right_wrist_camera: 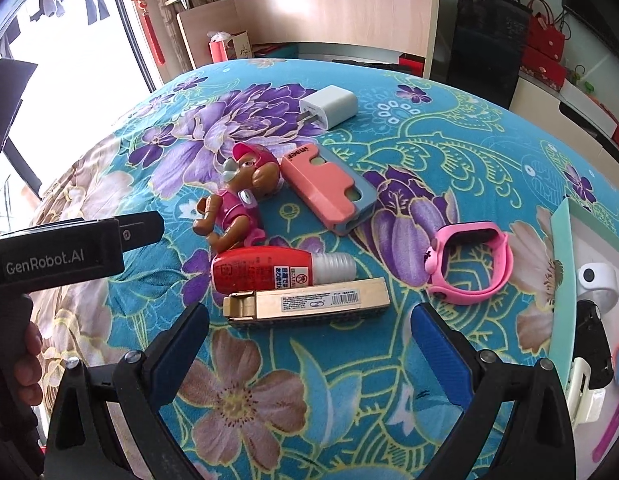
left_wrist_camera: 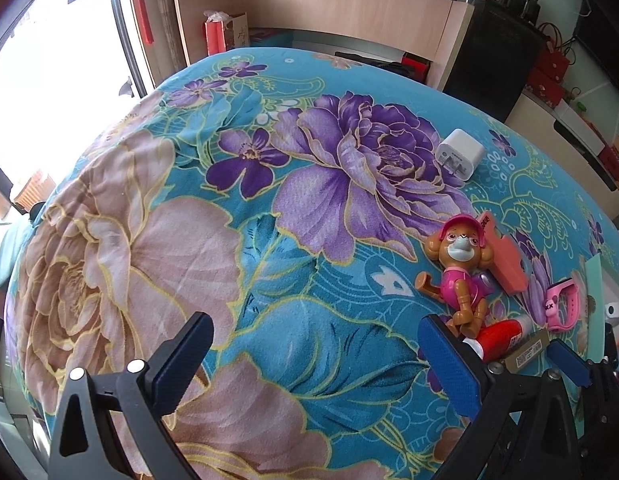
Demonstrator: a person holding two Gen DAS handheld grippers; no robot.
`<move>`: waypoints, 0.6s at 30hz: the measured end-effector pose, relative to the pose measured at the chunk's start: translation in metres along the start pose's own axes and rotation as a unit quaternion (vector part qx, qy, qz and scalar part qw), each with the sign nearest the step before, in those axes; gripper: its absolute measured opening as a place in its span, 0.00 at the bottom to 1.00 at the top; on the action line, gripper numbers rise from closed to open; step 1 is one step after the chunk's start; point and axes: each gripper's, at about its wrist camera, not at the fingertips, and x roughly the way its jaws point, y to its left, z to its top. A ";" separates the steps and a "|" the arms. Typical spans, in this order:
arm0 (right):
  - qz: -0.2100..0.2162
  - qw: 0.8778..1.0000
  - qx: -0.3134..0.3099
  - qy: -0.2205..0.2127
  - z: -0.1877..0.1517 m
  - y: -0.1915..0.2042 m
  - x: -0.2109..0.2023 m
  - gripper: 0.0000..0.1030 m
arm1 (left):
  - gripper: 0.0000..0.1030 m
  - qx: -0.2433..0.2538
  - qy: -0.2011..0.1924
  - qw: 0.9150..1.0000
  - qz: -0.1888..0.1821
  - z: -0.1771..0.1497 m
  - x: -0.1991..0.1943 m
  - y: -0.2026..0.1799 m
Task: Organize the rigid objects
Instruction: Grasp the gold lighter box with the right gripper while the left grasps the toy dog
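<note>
On the floral bedspread lie a white charger [right_wrist_camera: 329, 107], a pink-and-brown toy dog [right_wrist_camera: 239, 206], a pink-and-blue phone case [right_wrist_camera: 329, 192], a red bottle [right_wrist_camera: 277, 271], a gold box [right_wrist_camera: 309, 304] and a pink watch [right_wrist_camera: 469, 264]. My right gripper [right_wrist_camera: 309, 344] is open and empty, just short of the gold box. My left gripper [left_wrist_camera: 315, 356] is open and empty over bare bedspread, left of the toy dog [left_wrist_camera: 461, 264], the red bottle [left_wrist_camera: 501, 334] and the charger [left_wrist_camera: 461, 155].
A light green tray [right_wrist_camera: 561, 264] at the right edge holds a white round object [right_wrist_camera: 595, 280] and other small items. A wooden headboard [right_wrist_camera: 329, 12], a black speaker [right_wrist_camera: 485, 40] and red boxes [right_wrist_camera: 545, 56] stand behind the bed. The left gripper's body [right_wrist_camera: 69, 252] shows at left.
</note>
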 end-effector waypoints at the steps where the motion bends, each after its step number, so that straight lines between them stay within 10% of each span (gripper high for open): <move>1: 0.000 1.000 0.000 0.001 0.000 0.000 0.002 0.98 | 1.00 -0.001 0.000 1.000 0.000 0.000 0.000 0.000; 18: -0.012 1.000 0.020 -0.005 0.004 -0.022 0.008 0.94 | 1.00 -0.009 -0.010 1.000 -0.020 0.002 -0.006 -0.004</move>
